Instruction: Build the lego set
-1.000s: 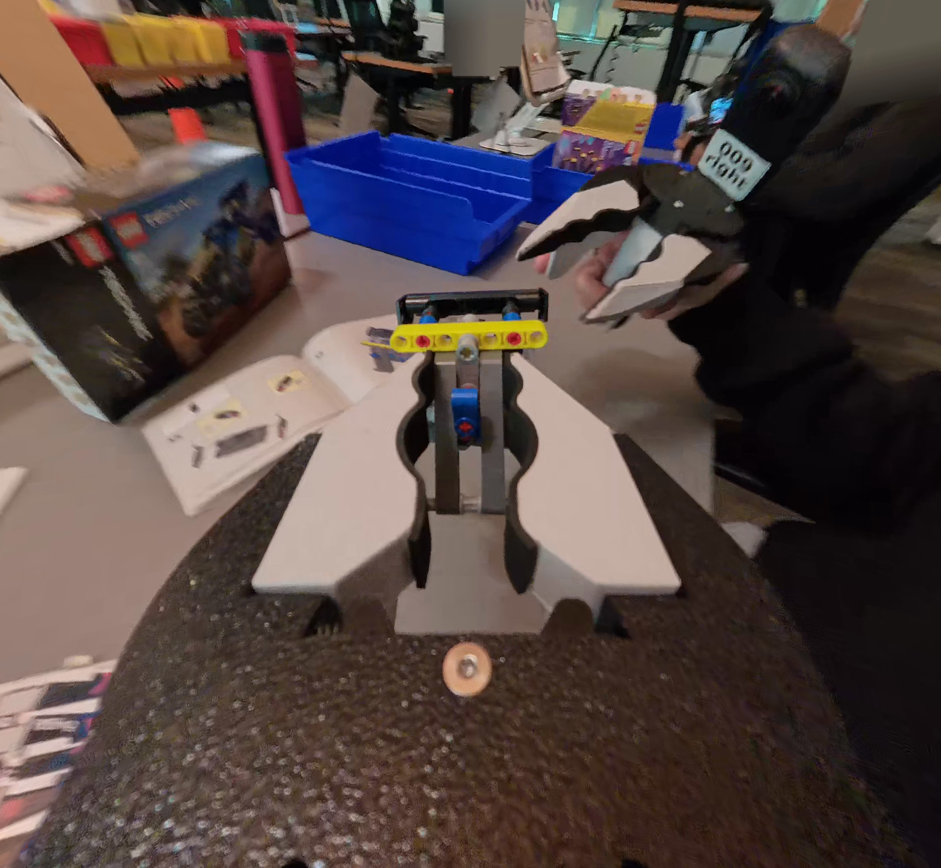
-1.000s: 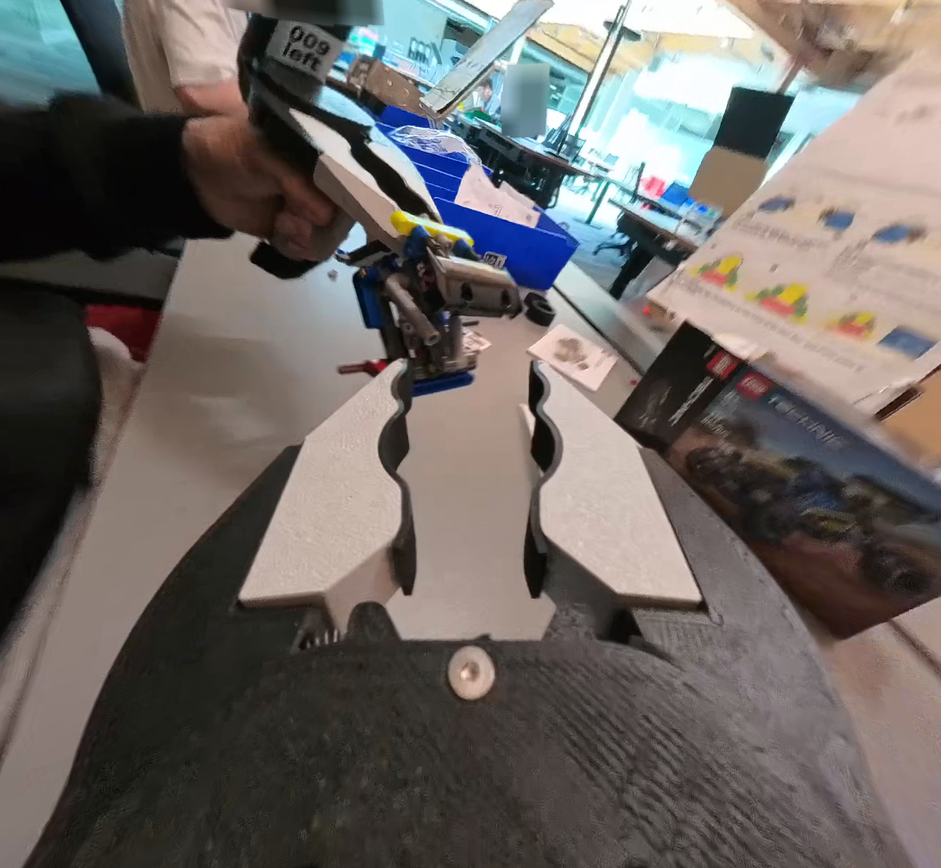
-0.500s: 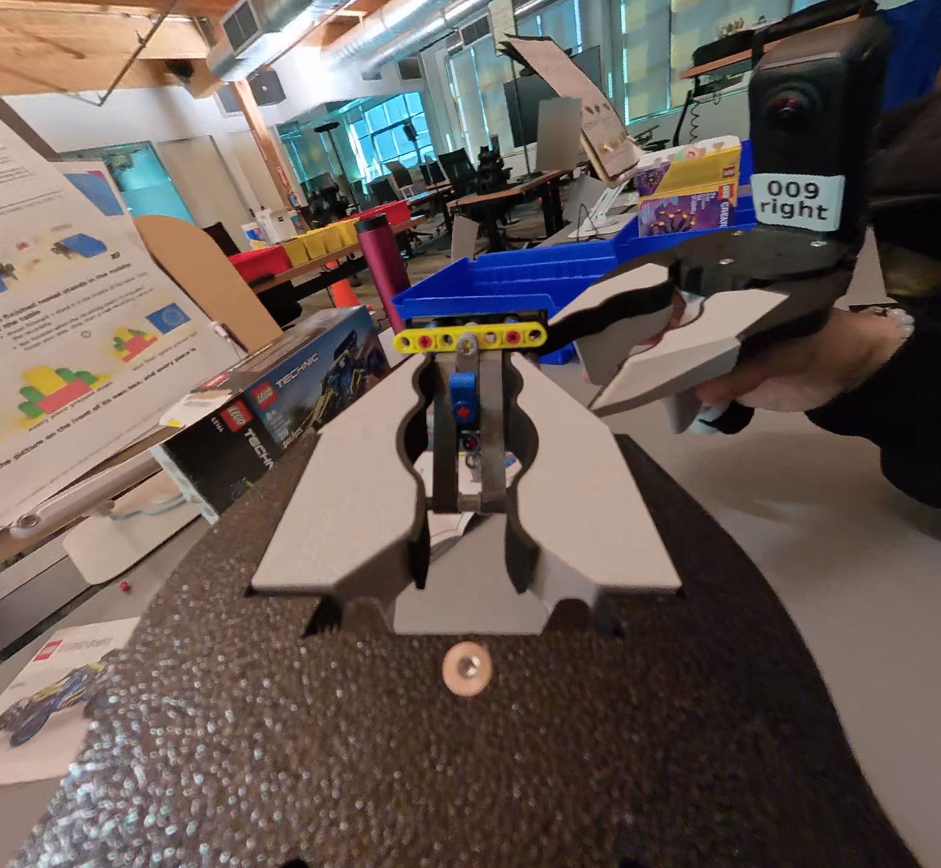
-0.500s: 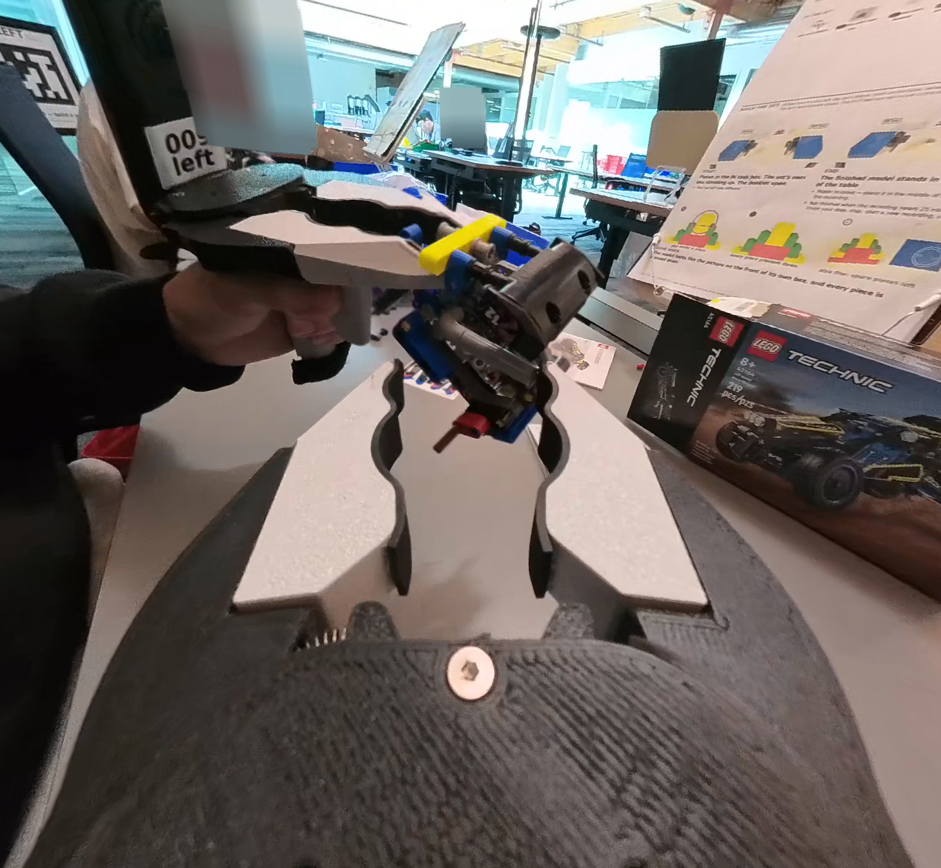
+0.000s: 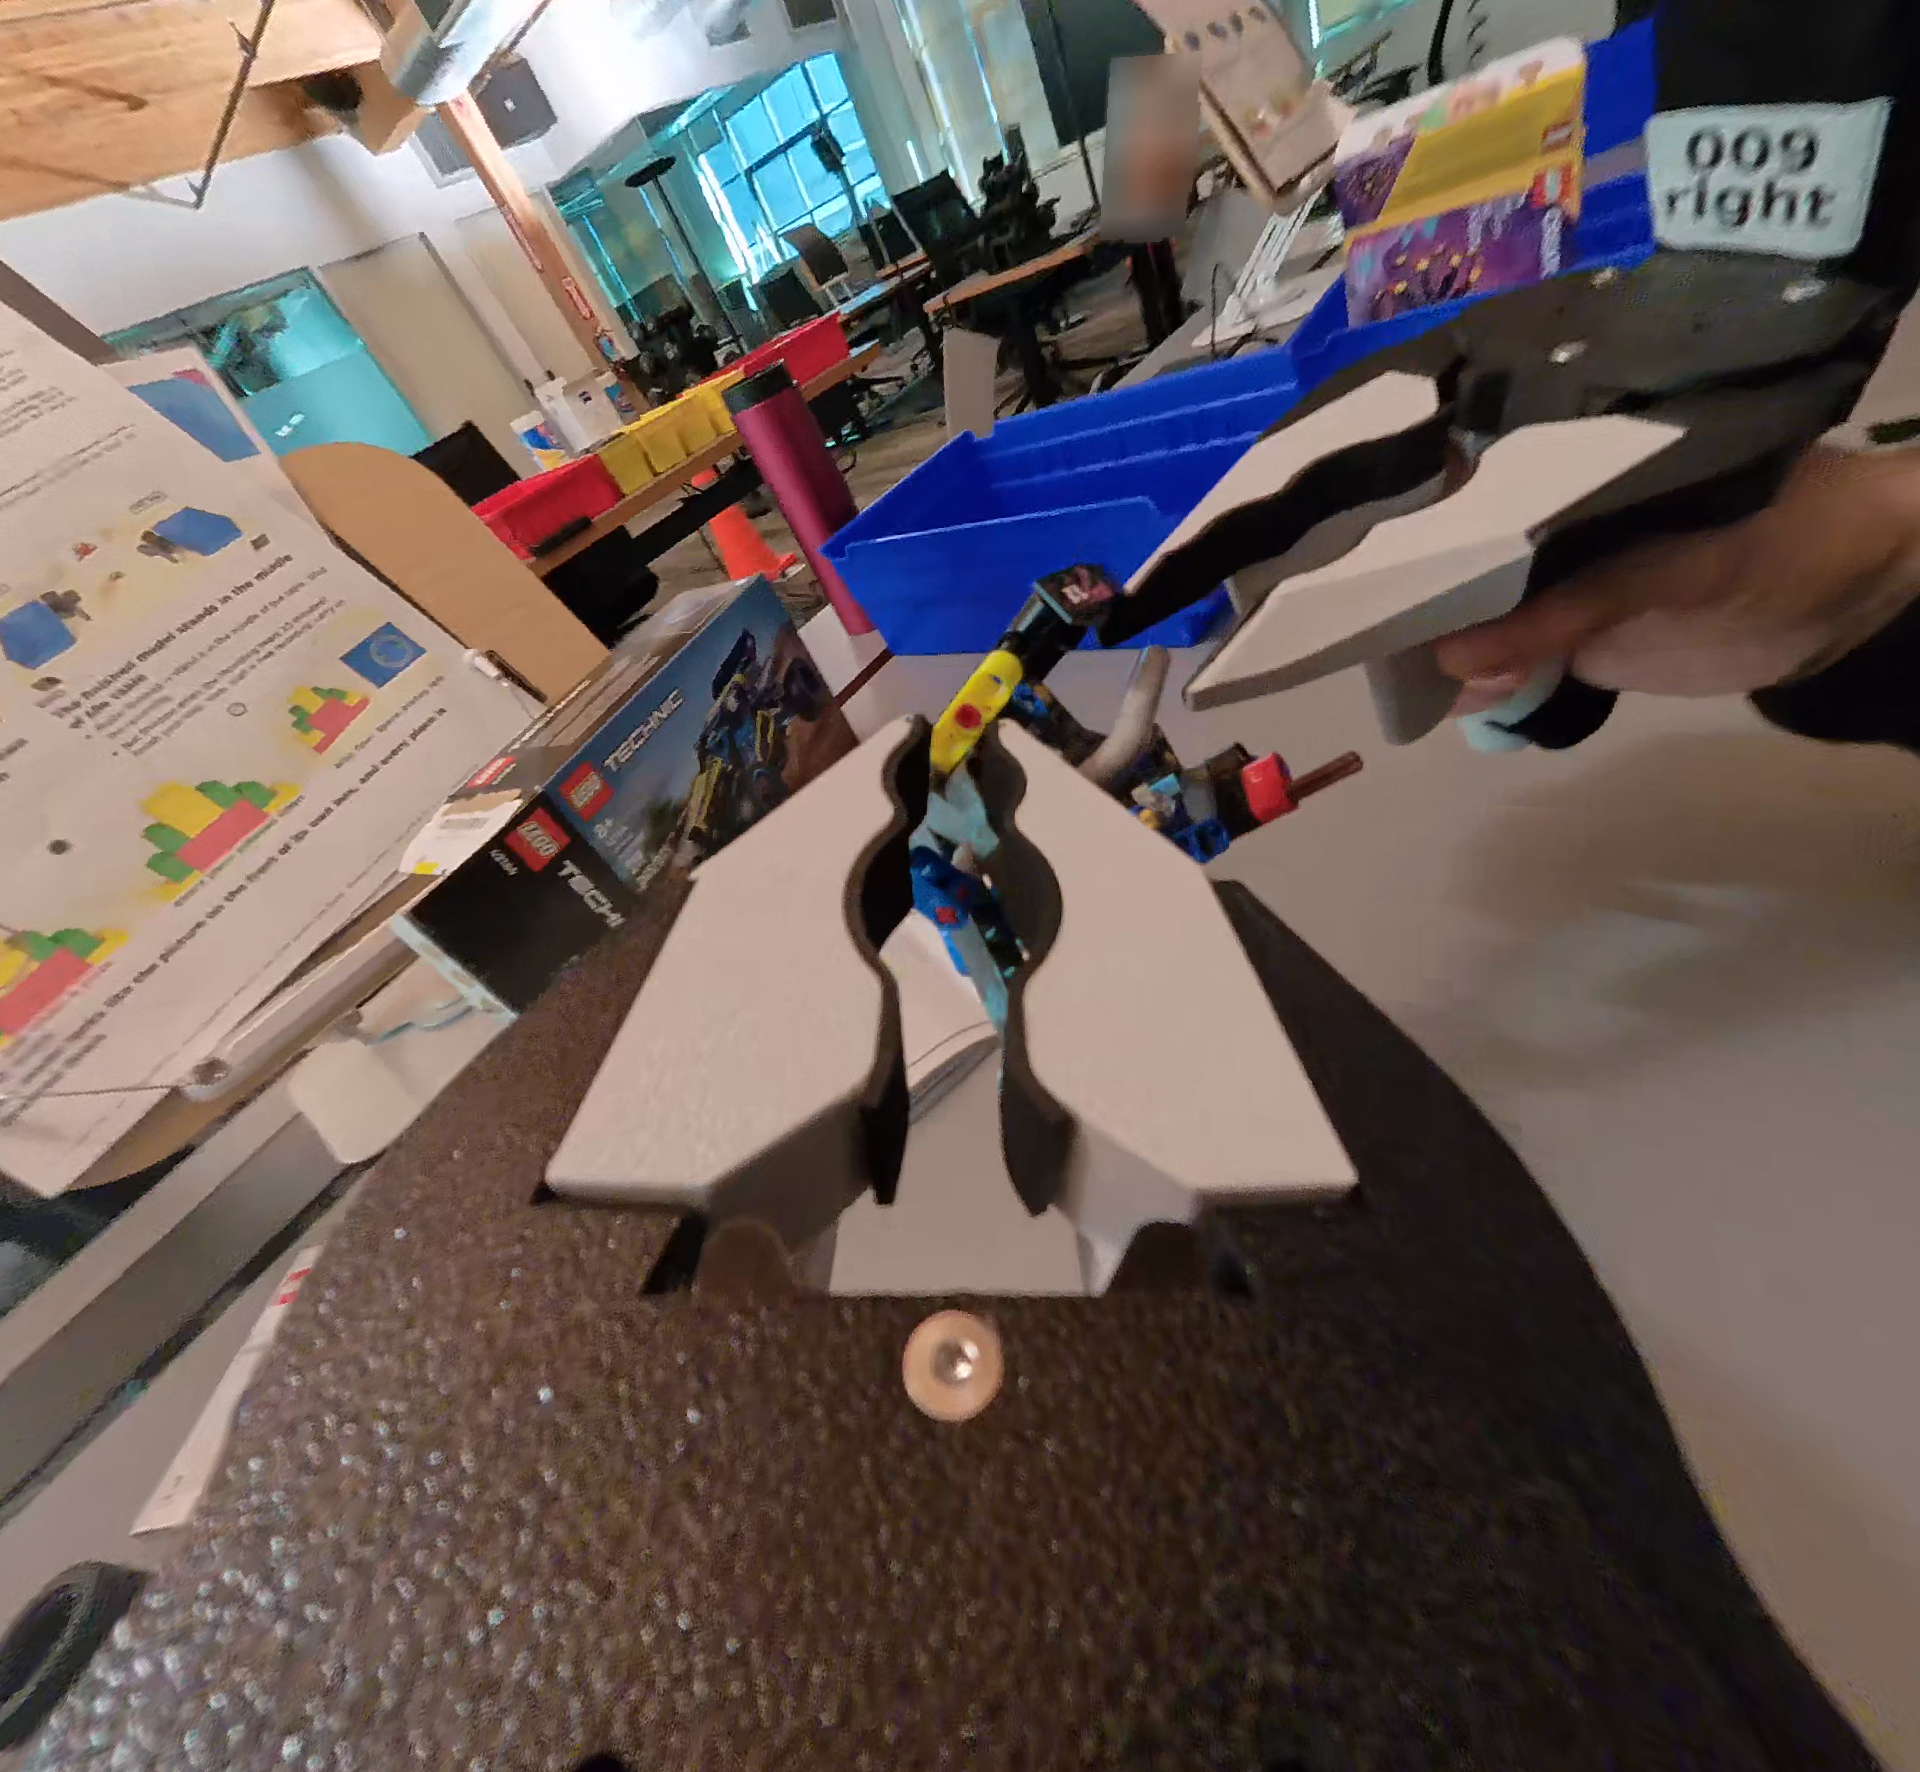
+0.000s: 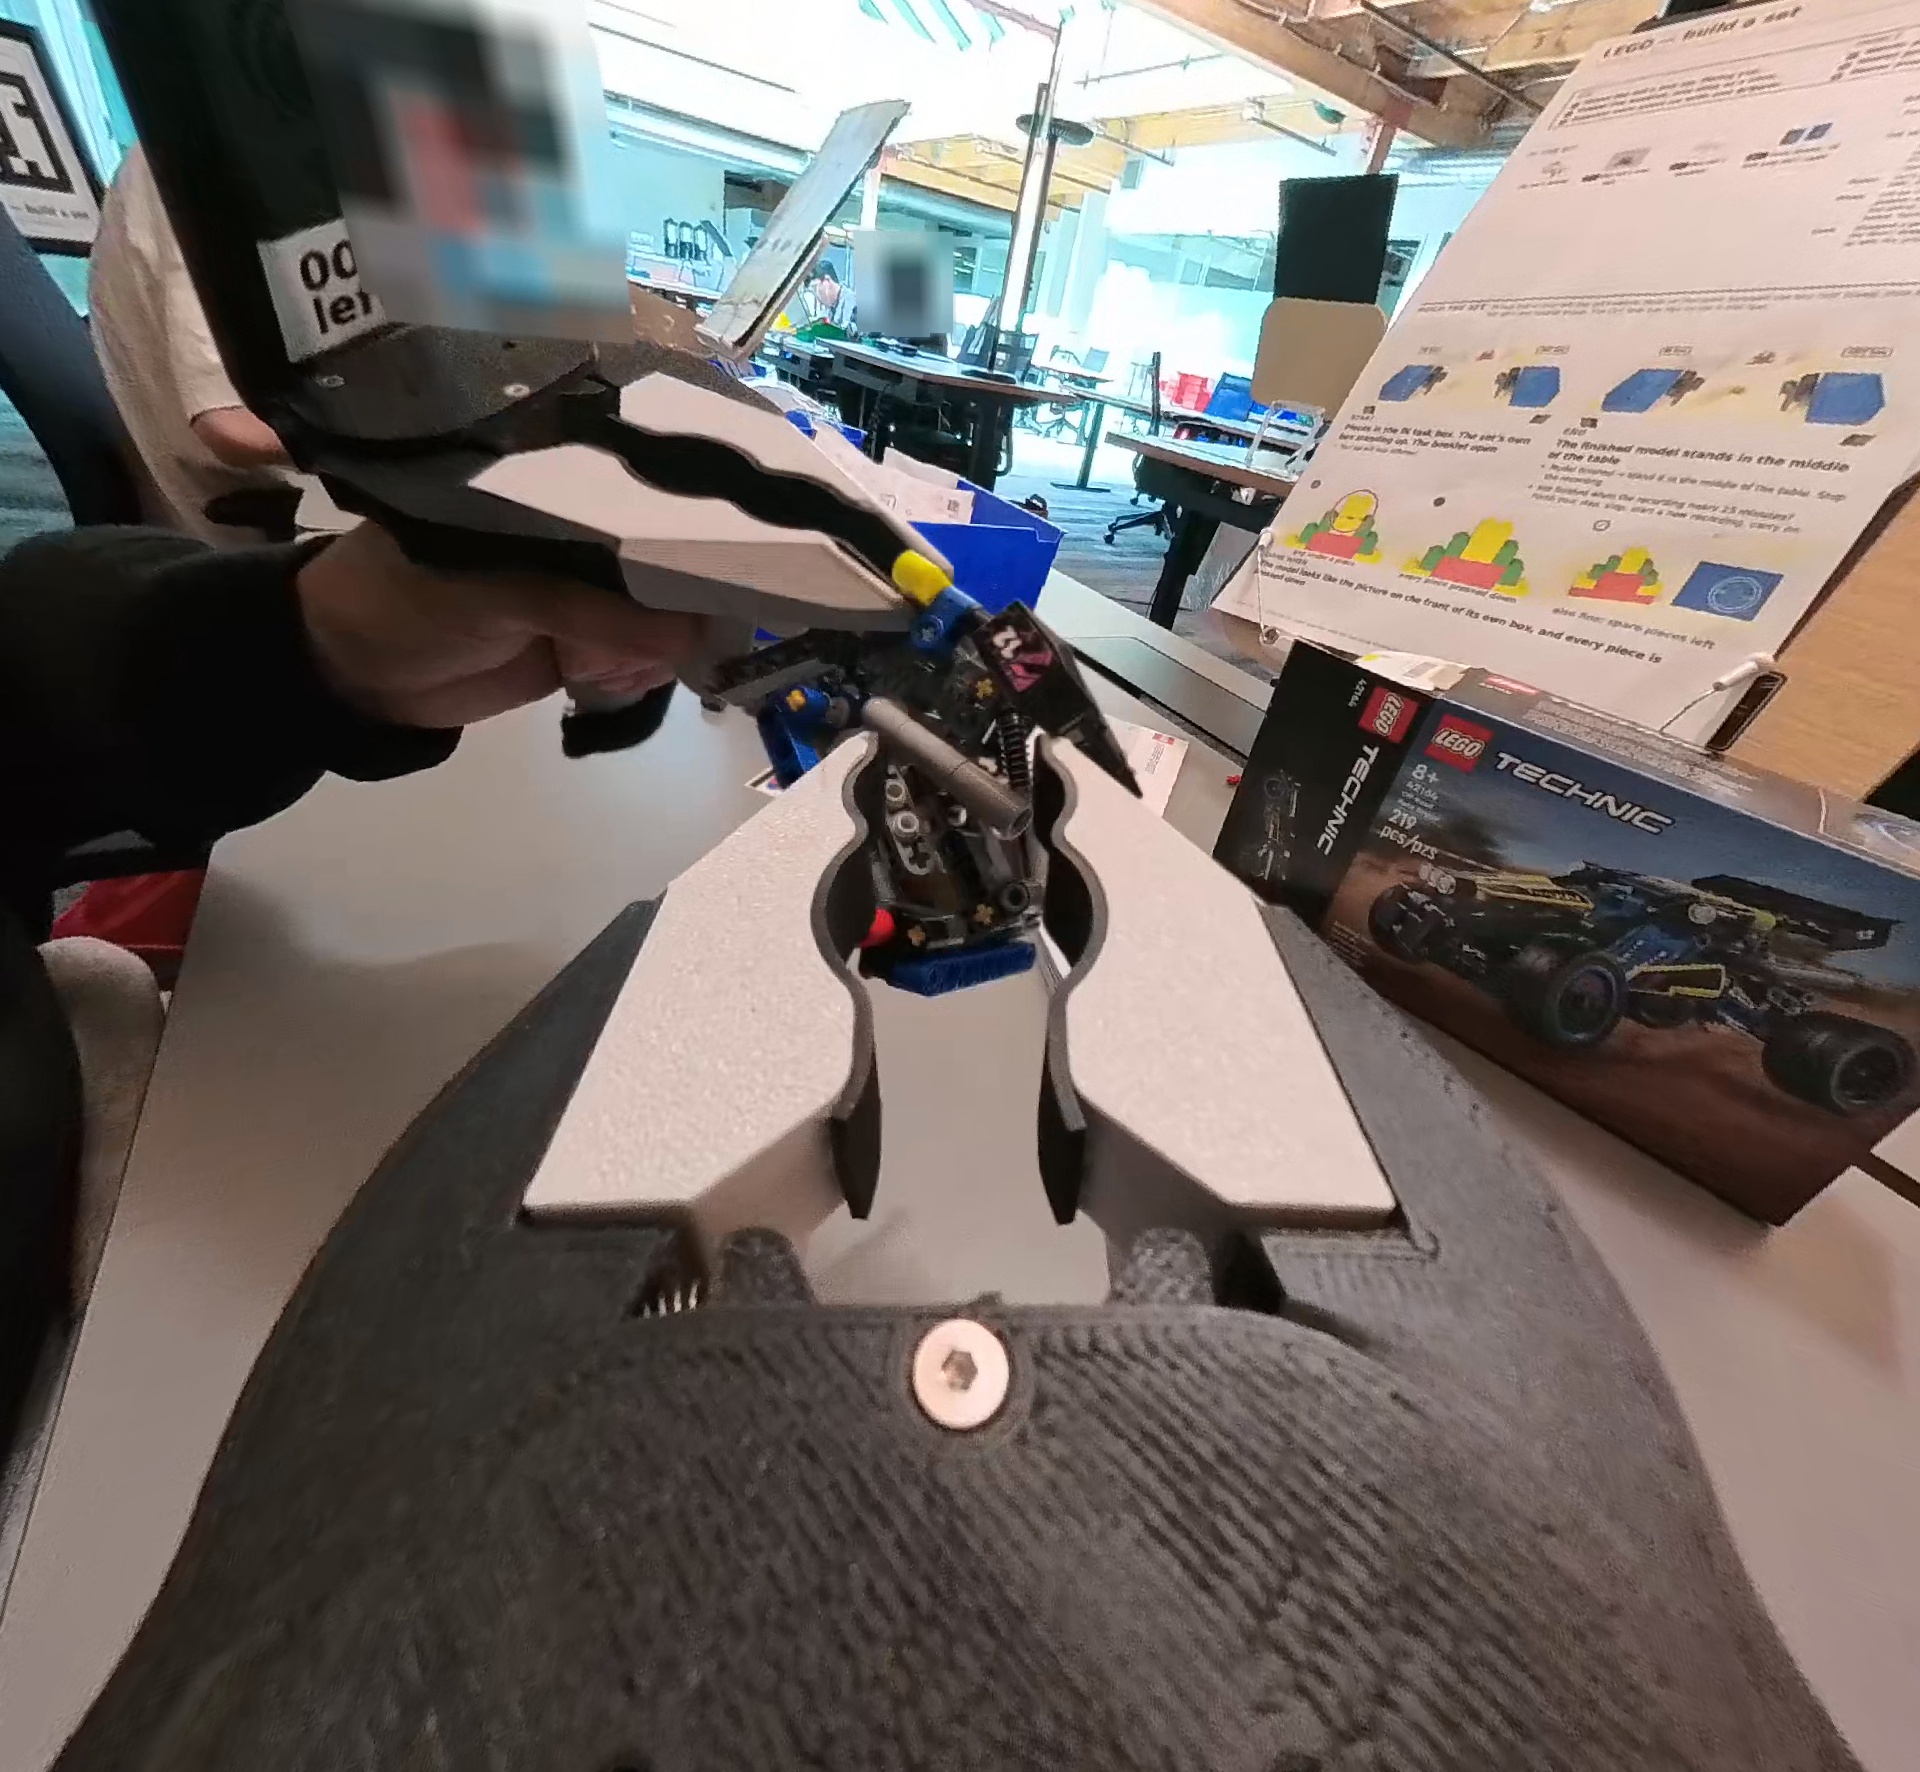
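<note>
both tools are raised above the bench [image 6: 343, 891], each gripped in a hand. the left tool [image 5: 961, 756] pinches the yellow beam [image 5: 971, 704] of the brick model [image 6: 956, 787]; the right tool [image 6: 951, 787], level and pointing forward, pinches the model's dark body.

The pale tabletop [image 6: 395, 891] lies bare to the left of the toy-brick model [image 6: 956, 787]. To the right a dark printed toy box [image 6: 1558, 901] stands close, with a tilted instruction board [image 6: 1621, 351] behind it. Farther back a blue bin [image 5: 1039, 517] blocks the way.
</note>
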